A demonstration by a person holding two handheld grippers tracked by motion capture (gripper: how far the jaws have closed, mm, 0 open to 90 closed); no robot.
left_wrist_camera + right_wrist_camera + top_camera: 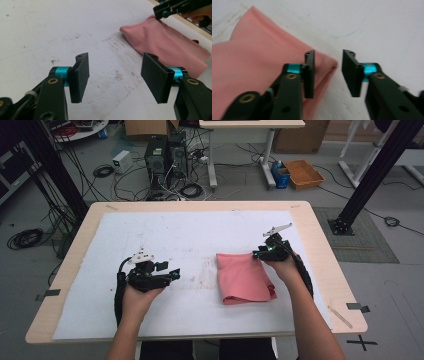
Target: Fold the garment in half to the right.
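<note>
A folded pink cloth point(245, 279) lies on the white sheet point(190, 235), right of the table's middle. My right gripper point(257, 254) hovers at the cloth's far corner, jaws apart. In the right gripper view the right gripper point(328, 75) is open, and the corner of the pink cloth point(257, 67) sits under its left jaw, the folded edge reaching into the gap. My left gripper point(175, 273) rests low over the sheet left of the cloth and points toward it. It is the left gripper point(115, 77) that stands wide open over bare, stained sheet, with the pink cloth point(165, 42) beyond it.
The sheet covers most of a wooden table point(320, 270), and its centre carries brown smudges point(205, 270). On the floor behind stand computer towers point(165, 155), loose cables, a blue bin and an orange basket point(303, 173). Black frame posts point(372, 175) rise at both sides.
</note>
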